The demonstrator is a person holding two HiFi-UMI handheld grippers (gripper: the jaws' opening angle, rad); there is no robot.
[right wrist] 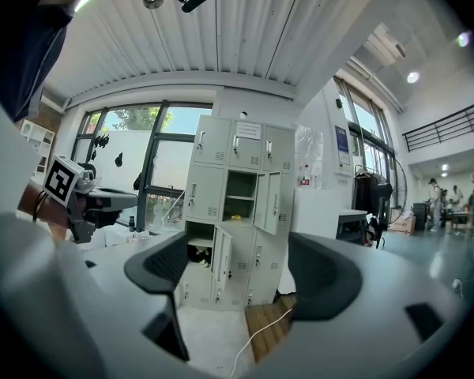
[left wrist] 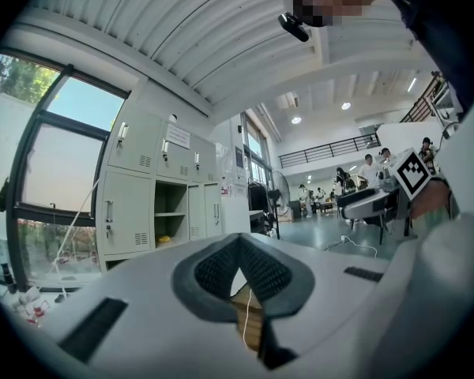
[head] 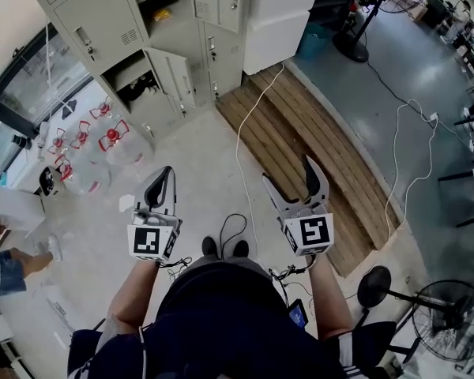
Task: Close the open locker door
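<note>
Ahead, locker (right wrist: 208,189) partly open, right tongs (head: 289,172) spread, left tongs (head: 167,171) closed.

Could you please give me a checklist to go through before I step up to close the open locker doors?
1. The right gripper open, nothing between its jaws: ok.
2. The left gripper carrying nothing: ok, jaws together.
3. Open doors found: ok, the upper door and the lower door stand swung out.
4. The lockers within reach: not ok, floor lies between.
5. Walkway free: not ok, a white cable crosses it.
6. Doors swing freely: cannot tell.
</note>
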